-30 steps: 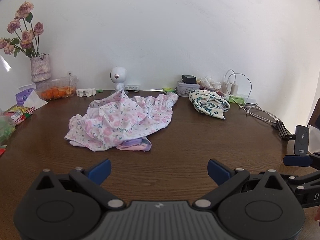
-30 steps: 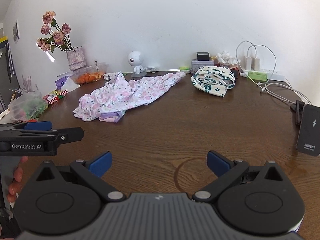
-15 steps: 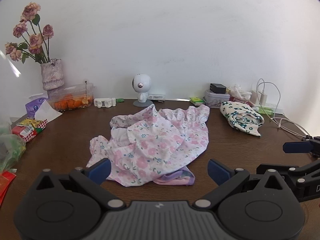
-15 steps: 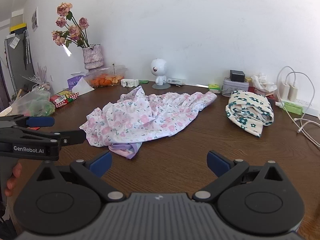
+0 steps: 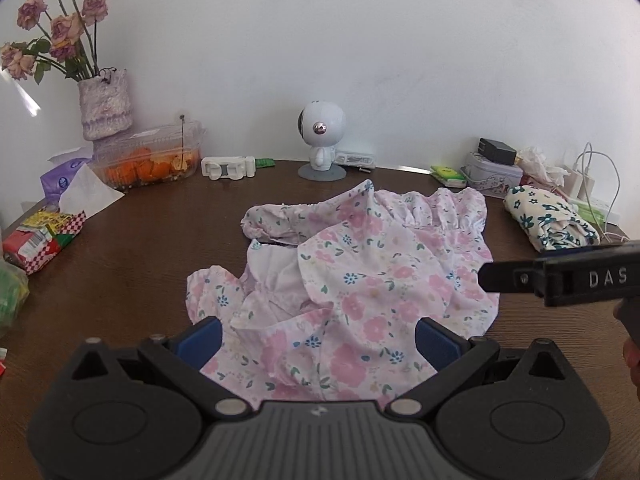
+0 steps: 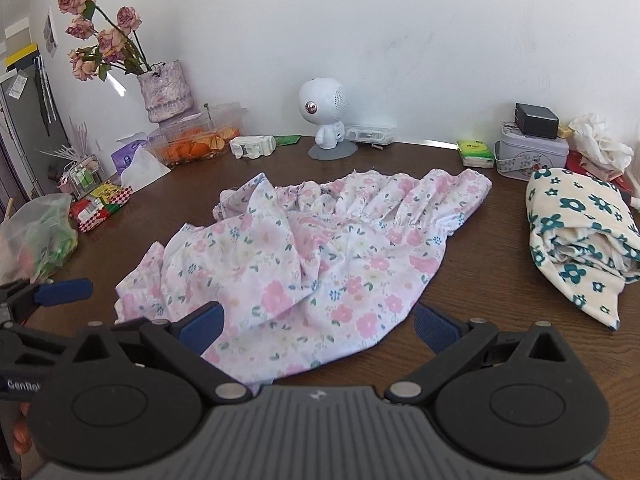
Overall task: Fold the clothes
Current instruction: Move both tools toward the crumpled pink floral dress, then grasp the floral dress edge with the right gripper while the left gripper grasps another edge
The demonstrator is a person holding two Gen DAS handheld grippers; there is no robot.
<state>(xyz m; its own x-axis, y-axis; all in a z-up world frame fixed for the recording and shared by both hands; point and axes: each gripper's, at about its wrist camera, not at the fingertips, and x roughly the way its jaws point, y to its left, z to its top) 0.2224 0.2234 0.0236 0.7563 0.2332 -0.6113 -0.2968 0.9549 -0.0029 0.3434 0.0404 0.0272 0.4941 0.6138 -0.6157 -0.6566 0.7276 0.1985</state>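
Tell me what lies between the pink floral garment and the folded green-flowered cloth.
Only bare brown wooden table separates the pink floral garment and folded green-flowered cloth, in the right wrist view.

I see a pink floral garment [image 5: 360, 292] lying crumpled mid-table, unfolded; a cream garment with teal flowers [image 6: 580, 236] sits folded to its right.

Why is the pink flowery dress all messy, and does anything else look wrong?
The pink flowery dress lies crumpled in a heap on the table, not yet folded. Beside it the green flowered cloth is already folded. Both grippers, left and right, are open above the dress. Nothing looks spilled or broken.
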